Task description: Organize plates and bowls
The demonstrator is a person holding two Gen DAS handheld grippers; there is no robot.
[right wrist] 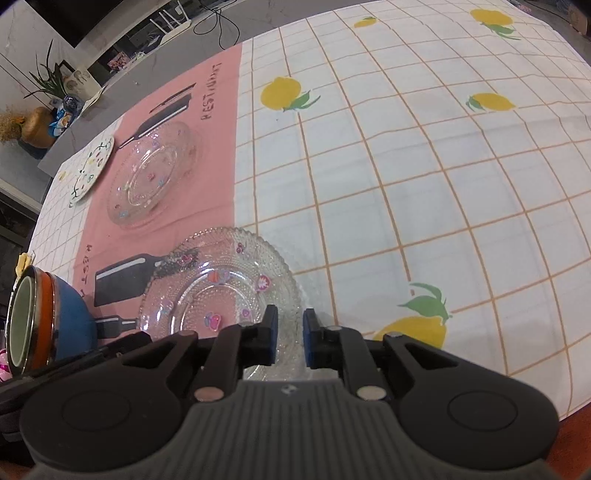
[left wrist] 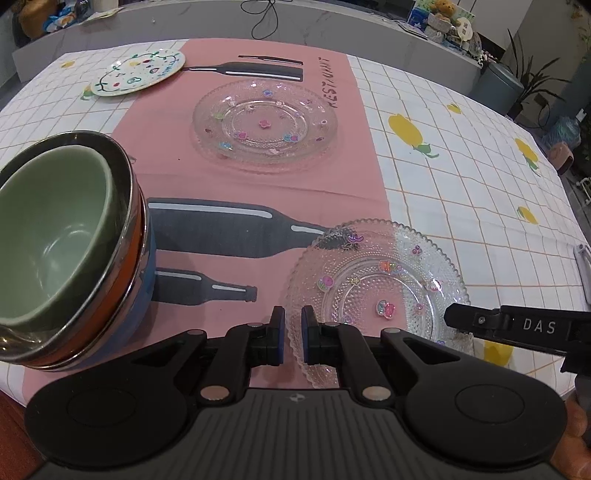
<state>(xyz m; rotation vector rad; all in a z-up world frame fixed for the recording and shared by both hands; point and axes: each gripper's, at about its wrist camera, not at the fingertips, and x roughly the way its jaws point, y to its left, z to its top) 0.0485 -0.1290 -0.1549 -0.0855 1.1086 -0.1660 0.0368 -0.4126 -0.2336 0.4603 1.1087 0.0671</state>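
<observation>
Pink cloth with bottle prints covers the middle of the table, on a white checked cloth with lemons. Nested bowls stand at the left of the left wrist view, a larger glass plate lies at upper centre and a painted plate at upper left. At the bottom, the left gripper and the right gripper each pinch the rim of the small glass plate, jaws nearly together.

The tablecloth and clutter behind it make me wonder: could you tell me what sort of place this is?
Probably a home dining area. The table wears a lemon-print tablecloth with a pink placemat, and the ledge behind holds a potted plant and a teddy bear.
</observation>
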